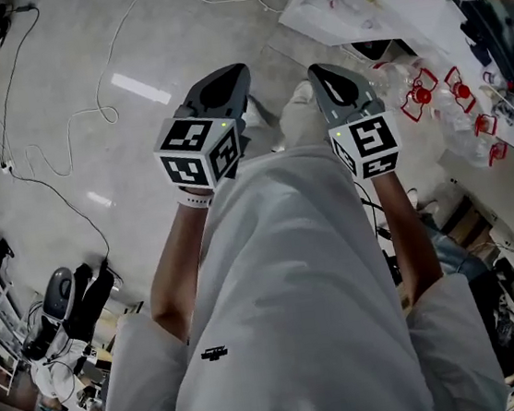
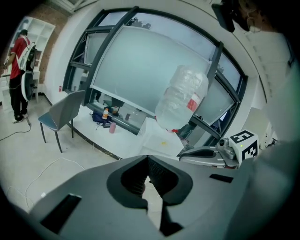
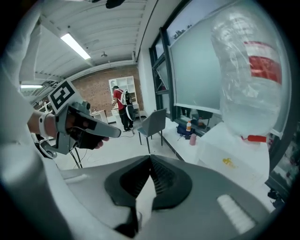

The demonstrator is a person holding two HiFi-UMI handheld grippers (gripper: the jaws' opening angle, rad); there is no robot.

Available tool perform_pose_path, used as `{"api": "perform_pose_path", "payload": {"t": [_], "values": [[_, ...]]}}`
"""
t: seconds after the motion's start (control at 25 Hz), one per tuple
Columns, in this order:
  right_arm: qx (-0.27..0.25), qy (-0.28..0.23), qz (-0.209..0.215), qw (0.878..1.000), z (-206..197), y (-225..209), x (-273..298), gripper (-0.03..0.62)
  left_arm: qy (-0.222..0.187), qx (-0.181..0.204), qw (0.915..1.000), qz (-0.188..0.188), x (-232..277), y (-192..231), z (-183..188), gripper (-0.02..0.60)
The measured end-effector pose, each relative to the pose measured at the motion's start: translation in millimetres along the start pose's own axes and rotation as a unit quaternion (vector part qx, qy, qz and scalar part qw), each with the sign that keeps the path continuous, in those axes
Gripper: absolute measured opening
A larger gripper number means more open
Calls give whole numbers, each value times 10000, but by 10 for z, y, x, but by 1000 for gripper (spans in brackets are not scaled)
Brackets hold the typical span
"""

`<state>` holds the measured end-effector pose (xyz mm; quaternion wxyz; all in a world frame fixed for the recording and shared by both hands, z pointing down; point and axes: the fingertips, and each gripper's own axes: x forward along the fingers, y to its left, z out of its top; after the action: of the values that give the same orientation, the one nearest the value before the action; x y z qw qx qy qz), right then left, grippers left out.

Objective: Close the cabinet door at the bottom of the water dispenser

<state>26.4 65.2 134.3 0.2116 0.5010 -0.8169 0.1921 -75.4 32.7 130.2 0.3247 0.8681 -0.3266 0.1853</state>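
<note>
Left tongs (image 2: 148,157), right tongs (image 3: 151,157) closed, water dispenser (image 3: 234,154) seemingly ahead

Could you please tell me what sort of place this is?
Probably an office or lab workroom: tall windows, a water dispenser, a grey chair, and cables trailing over the polished floor.

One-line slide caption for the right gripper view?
Right gripper, grey jaws shut and empty, near a clear plastic water bottle with red label atop a white dispenser.

Left gripper (image 1: 223,83) and right gripper (image 1: 330,77) held forward, fingers (image 2: 133,178) together.
</note>
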Motion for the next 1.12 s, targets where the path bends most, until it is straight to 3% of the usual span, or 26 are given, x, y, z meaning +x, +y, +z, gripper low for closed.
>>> {"api": "perform_pose_path", "payload": {"t": [0.52,0.84,1.12], "values": [[-366,-552,-32,9978,567,352,-145,11,-340,557,9972,-374,-300,-276,422,6],[-352,-1045,-47,9939,901,433,-235,11,-570,583,9961,-335,-531,-150,606,6],[-356,-1361,-6,9901,1244,425,-177,11,-491,694,9955,-426,-534,-199,642,6]]}}
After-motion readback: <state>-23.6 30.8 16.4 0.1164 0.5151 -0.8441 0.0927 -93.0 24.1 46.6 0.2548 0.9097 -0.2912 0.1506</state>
